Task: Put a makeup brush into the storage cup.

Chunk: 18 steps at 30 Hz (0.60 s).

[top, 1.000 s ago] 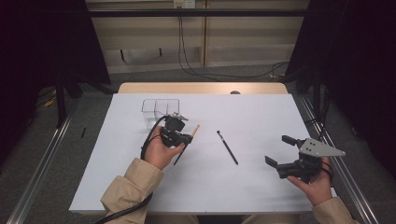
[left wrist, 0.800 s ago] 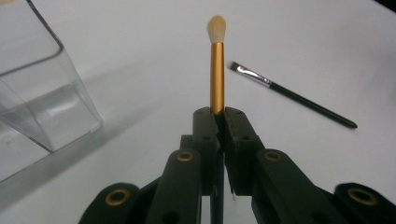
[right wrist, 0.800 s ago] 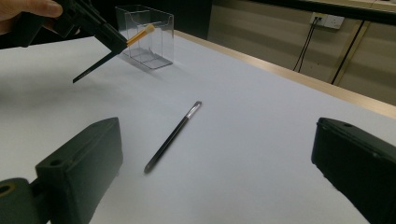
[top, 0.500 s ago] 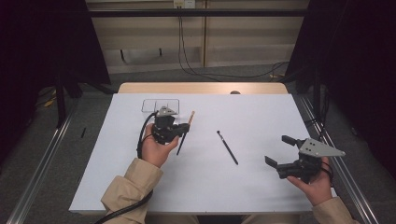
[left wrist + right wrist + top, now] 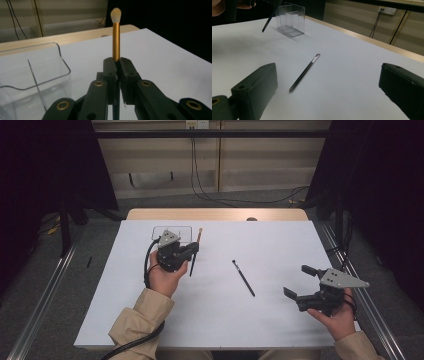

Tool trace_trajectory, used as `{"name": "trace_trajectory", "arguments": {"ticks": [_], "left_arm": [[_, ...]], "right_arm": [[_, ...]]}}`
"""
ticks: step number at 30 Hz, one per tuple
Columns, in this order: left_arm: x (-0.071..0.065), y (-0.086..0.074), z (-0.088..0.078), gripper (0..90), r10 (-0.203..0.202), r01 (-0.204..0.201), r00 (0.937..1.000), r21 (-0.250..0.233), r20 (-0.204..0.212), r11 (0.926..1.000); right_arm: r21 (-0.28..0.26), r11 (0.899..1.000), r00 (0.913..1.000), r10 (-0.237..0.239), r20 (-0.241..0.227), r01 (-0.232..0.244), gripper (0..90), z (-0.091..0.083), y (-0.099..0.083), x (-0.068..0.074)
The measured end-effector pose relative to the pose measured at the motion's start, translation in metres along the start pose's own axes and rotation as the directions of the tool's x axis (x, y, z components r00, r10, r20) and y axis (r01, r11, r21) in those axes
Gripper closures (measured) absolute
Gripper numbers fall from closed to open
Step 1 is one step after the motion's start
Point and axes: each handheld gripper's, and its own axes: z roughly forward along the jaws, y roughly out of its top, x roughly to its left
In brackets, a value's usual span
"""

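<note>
Left claw (image 5: 115, 65) clamps the gold-ferruled, white-tipped makeup brush (image 5: 116, 35) beside the clear acrylic divided organiser (image 5: 37, 75). Transfer step: lower it into a compartment. Right claw (image 5: 304, 281) gapes, idle; thin black brush (image 5: 243, 278) lies on the desk.

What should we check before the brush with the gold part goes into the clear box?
1. Left gripper shut on the gold brush: ok.
2. Brush lifted clear of the white table: ok, its dark tip hangs above the surface in the right gripper view.
3. Brush directly over the clear box: not ok, the box sits off to one side.
4. Box upright with its compartments free: ok.
5. Right gripper open and out of the way: ok.
6. Thin black brush lying away from the path: ok.
</note>
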Motion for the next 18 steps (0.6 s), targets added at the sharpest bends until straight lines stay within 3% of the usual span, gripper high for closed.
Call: {"name": "trace_trajectory", "arguments": {"ticks": [6,18], "left_arm": [[0.005,0.002,-0.003,84.2,-0.016,0.015,0.9998,-0.064,-0.008,0.9978],[0.014,0.005,-0.008,84.1,-0.046,0.044,0.9988,-0.141,-0.013,0.9890]], "right_arm": [[0.001,1.000,1.0000,0.002,0.001,-0.002,1.6,0.000,0.000,0.000],[0.001,1.000,1.0000,0.002,0.002,-0.002,1.6,0.000,0.000,0.000]]}}
